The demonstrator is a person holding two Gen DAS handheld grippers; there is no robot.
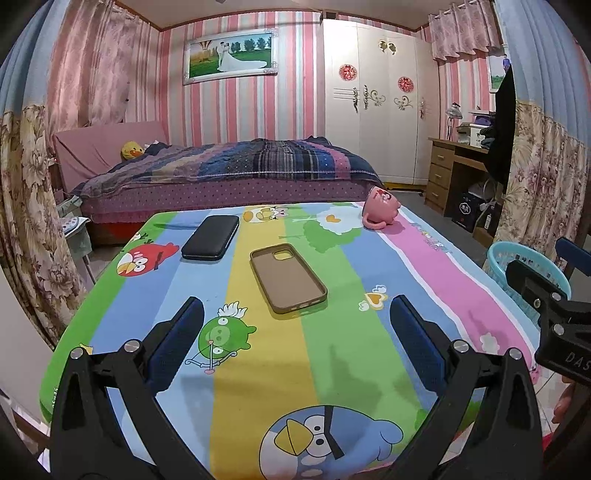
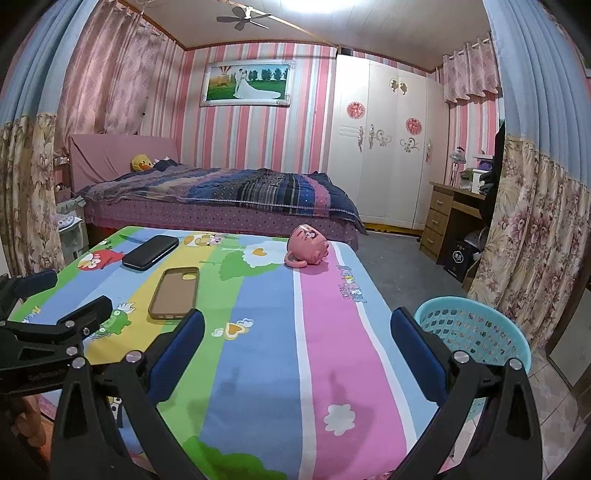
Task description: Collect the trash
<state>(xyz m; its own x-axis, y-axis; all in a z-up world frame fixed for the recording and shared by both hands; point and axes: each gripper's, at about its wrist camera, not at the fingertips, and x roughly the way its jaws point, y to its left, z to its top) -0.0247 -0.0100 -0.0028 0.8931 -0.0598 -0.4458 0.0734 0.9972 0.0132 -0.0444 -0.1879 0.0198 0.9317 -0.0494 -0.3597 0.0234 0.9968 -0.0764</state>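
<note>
On the left of the cartoon-striped table (image 1: 332,369) lies a closed black case (image 1: 210,238), then an empty tan phone case (image 1: 288,278), then a pink mug (image 1: 382,212) tipped on its side at the far right. The turquoise basket (image 2: 476,332) stands just beside the table's right edge. The left gripper (image 1: 295,339) and right gripper (image 2: 297,349) both hover spread wide, holding nothing. I'd say collecting hasn't begun; the next move calls for reaching forward to one item.

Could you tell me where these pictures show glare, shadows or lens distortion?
Left wrist view: curtains bow at the edges; soft gripper shadows on the tablecloth. Right wrist view: ceiling light blows out white; the same bowing; faint shadows on the pink stripe.
</note>
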